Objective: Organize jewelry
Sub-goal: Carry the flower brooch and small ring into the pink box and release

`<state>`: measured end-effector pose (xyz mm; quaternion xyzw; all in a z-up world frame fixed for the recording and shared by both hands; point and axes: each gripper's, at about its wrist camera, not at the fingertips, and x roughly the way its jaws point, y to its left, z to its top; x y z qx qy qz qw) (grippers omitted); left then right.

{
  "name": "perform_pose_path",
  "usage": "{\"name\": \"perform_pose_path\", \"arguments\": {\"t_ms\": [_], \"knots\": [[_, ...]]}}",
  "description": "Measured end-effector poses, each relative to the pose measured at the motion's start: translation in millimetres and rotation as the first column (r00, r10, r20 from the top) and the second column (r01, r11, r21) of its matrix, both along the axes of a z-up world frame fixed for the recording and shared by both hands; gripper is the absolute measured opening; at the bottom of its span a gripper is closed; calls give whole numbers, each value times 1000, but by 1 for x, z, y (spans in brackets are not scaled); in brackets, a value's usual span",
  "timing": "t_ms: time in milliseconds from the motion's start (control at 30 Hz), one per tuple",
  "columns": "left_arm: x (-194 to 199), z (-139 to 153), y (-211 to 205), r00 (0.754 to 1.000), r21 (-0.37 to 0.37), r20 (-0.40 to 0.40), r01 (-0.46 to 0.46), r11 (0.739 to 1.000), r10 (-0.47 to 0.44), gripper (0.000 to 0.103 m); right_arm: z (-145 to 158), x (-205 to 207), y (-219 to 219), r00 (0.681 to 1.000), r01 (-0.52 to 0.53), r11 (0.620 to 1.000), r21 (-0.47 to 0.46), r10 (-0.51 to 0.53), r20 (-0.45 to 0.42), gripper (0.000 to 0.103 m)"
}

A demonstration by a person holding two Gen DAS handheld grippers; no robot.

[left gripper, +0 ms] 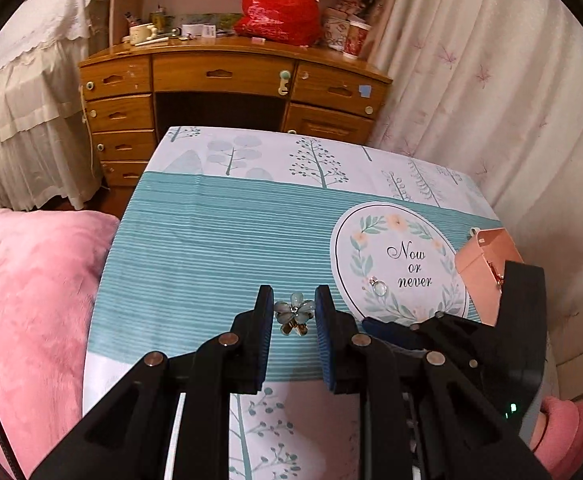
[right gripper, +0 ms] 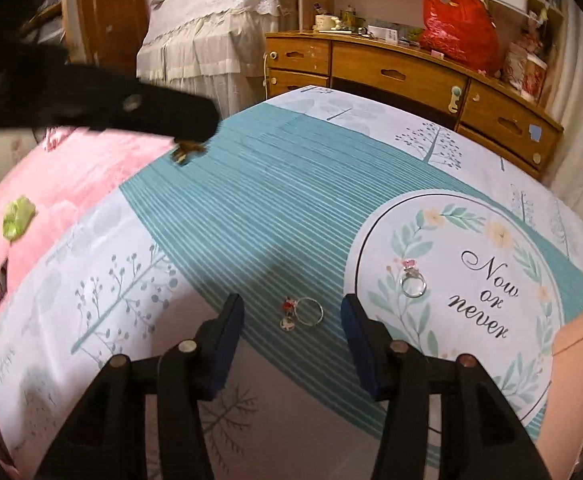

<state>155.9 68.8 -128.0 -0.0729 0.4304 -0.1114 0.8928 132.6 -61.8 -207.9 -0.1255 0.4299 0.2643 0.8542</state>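
In the left wrist view a pale blue flower brooch [left gripper: 294,313] sits between my left gripper's [left gripper: 293,312] pads; the left pad touches it and a gap stays on the right. In the right wrist view it hangs under the left gripper, above the cloth, as a small gold piece [right gripper: 187,152]. My right gripper [right gripper: 292,314] is open over a silver ring with red and white charms [right gripper: 302,313] on the tablecloth. A silver ring with a pink stone [right gripper: 412,282] lies on the round "Now or never" print, also in the left wrist view [left gripper: 377,287]. A peach jewelry box [left gripper: 487,276] stands at the right.
The table carries a teal striped cloth [left gripper: 219,240]. A pink blanket [left gripper: 23,300] lies to the left with a green item [right gripper: 18,218] on it. A wooden desk [left gripper: 227,88] with a red bag [left gripper: 279,8] stands behind. Curtains hang at the right.
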Motion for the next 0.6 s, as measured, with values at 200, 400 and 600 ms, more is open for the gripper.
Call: {"name": "perform_pose_path", "arguments": {"t_ms": [200, 400, 600], "knots": [[-9, 5, -7, 1000, 8, 8, -29, 1000, 29, 19, 1, 6, -14, 999, 47, 997, 64, -45, -30, 20], [-11, 8, -27, 1000, 17, 4, -24, 1000, 24, 19, 3, 4, -31, 995, 72, 990, 118, -64, -74, 18], [-6, 8, -66, 1000, -31, -7, 19, 999, -19, 19, 15, -13, -80, 983, 154, 969, 195, -130, -128, 8]]}}
